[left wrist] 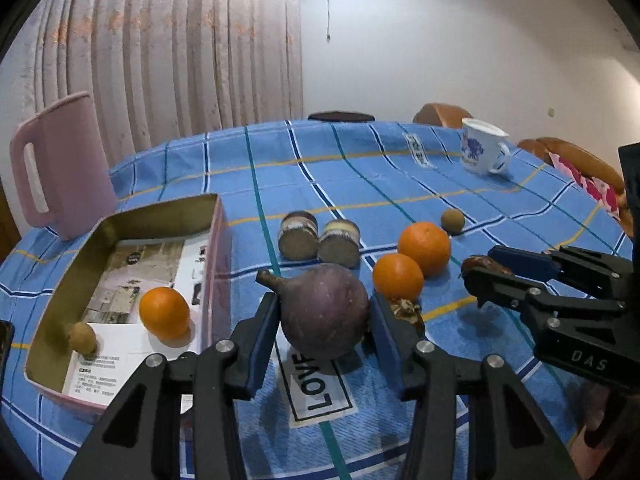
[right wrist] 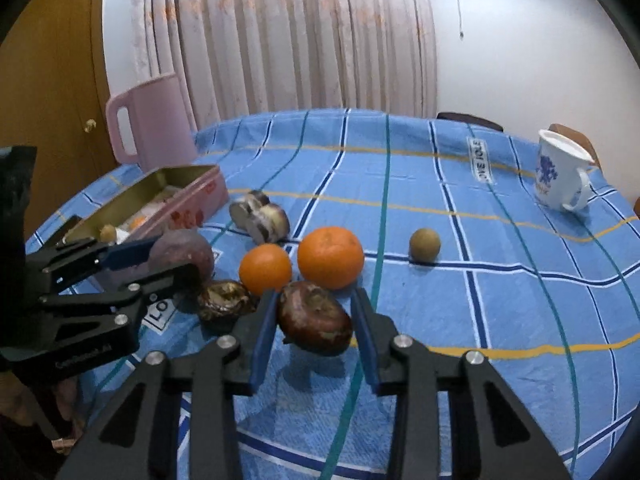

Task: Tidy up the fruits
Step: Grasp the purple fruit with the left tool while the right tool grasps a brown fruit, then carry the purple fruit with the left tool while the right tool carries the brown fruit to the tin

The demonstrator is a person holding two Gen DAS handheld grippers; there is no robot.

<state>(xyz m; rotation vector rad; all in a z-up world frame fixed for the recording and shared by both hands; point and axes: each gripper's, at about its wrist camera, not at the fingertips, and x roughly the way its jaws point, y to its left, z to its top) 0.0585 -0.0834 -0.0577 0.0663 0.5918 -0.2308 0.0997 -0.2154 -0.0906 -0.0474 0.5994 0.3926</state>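
Observation:
A large purple round fruit (left wrist: pixel 324 310) sits between the fingers of my left gripper (left wrist: pixel 324 312), which closes around it; it rests on the blue checked cloth. My right gripper (right wrist: pixel 316 318) straddles a dark brown fruit (right wrist: pixel 314 318) with a small gap on the right side. In the left wrist view the right gripper (left wrist: pixel 486 268) shows at the right with that brown fruit (left wrist: pixel 484 266) between its tips. Two oranges (left wrist: pixel 424 248) (left wrist: pixel 397 276) and a small brown longan (left wrist: pixel 453 221) lie on the cloth. The pink tin (left wrist: pixel 120 224) holds an orange (left wrist: pixel 164 312) and a longan (left wrist: pixel 83 338).
A pink pitcher (left wrist: pixel 60 168) stands behind the tin. Two cut dark rolls (left wrist: pixel 316 238) lie mid-table. A crinkled brown piece (right wrist: pixel 224 300) lies beside the oranges. A white mug (left wrist: pixel 482 146) stands at the far right. Chairs ring the far table edge.

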